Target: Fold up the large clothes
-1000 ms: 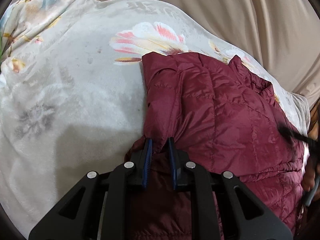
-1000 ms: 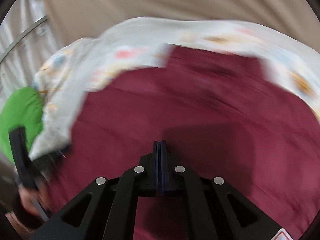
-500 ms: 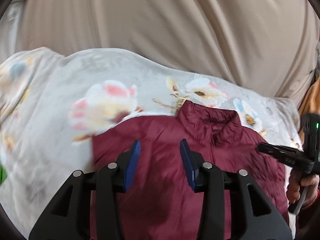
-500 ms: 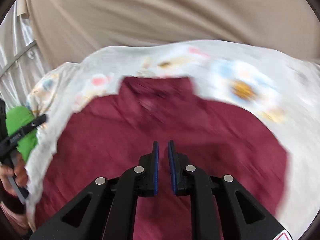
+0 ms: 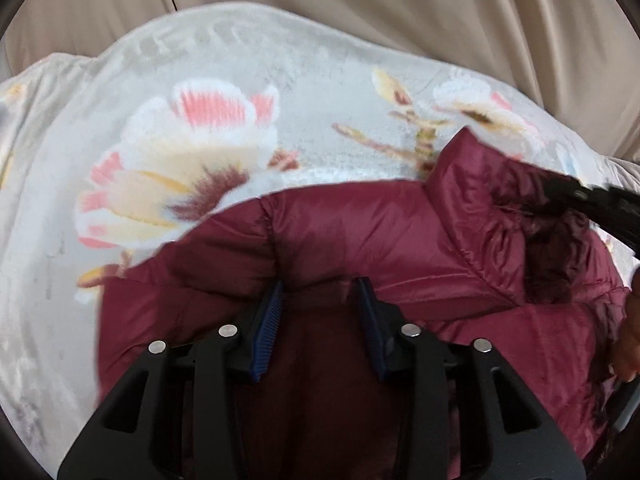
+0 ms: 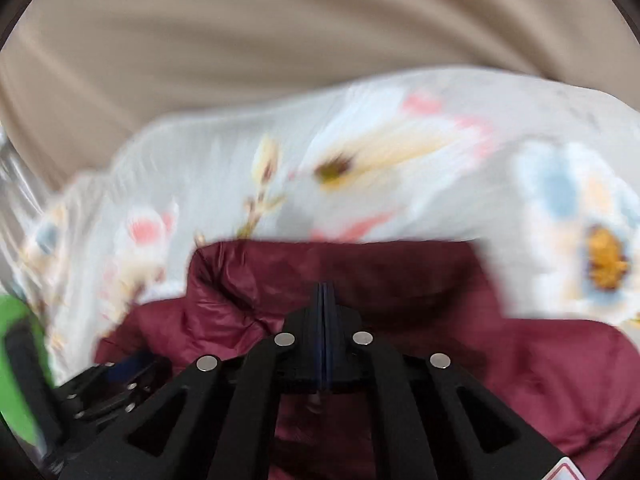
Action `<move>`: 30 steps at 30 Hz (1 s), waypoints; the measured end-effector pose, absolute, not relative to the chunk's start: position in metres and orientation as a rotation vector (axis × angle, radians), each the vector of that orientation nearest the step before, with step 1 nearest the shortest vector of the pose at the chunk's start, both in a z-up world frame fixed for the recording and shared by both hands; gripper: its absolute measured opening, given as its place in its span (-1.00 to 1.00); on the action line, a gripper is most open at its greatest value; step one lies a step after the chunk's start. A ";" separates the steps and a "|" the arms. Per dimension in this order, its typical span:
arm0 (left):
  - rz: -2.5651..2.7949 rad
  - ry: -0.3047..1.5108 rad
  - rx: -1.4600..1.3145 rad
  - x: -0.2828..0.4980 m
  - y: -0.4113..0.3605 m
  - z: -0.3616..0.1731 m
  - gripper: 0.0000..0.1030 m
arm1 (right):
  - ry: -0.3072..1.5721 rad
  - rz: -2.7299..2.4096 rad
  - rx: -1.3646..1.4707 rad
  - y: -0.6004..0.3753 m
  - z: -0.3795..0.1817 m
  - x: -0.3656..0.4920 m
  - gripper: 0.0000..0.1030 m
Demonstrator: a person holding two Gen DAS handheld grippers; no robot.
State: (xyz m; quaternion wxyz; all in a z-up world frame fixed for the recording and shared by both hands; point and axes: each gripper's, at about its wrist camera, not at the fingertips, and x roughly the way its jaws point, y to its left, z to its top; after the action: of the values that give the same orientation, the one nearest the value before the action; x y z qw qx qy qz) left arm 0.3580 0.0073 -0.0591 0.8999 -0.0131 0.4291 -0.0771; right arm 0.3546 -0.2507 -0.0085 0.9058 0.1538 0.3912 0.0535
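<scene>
- Step in hand, as I judge it: repositioning between folds of the maroon puffer jacket (image 5: 360,240), which lies on the floral blanket (image 5: 160,120), collar toward the beige curtain (image 5: 360,0).
- Left gripper (image 5: 320,312): jaws partly apart and closing, over the jacket's shoulder, nothing pinched.
- Right gripper (image 6: 324,300): jaws pressed together, empty, near the collar.
- Next: pick a fresh edge; slippery padding needs a deep bite.

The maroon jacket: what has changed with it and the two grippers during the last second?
The left gripper let go of the maroon jacket; its jaws now stand apart over the fabric and are closing slightly. Both views moved toward the collar. The right gripper briefly opened and is shut again, holding nothing. The jacket still lies on the floral blanket.
</scene>
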 end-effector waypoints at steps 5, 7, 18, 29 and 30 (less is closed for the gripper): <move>-0.332 0.778 -0.049 0.334 -0.033 -0.003 -0.26 | 0.834 0.037 0.247 -0.291 -0.014 0.299 -0.91; -0.430 0.794 -0.026 0.337 -0.075 0.003 -0.25 | 0.876 0.031 0.265 -0.304 -0.027 0.294 -0.91; -0.391 0.919 0.076 0.373 -0.162 -0.063 -0.23 | 0.878 -0.115 0.322 -0.378 -0.049 0.259 -1.00; -0.330 0.668 0.168 0.271 -0.135 0.027 -0.23 | 0.796 -0.109 0.245 -0.358 -0.009 0.123 -0.91; -0.330 0.648 0.174 0.256 -0.132 0.034 -0.21 | 0.801 -0.103 0.247 -0.356 -0.010 0.116 -0.90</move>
State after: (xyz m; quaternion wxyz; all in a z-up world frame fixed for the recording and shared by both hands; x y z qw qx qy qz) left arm 0.2564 -0.1324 0.0344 0.9309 0.0848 0.3166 -0.1614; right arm 0.1156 -0.3559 -0.0099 0.9121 0.1200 0.3888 -0.0500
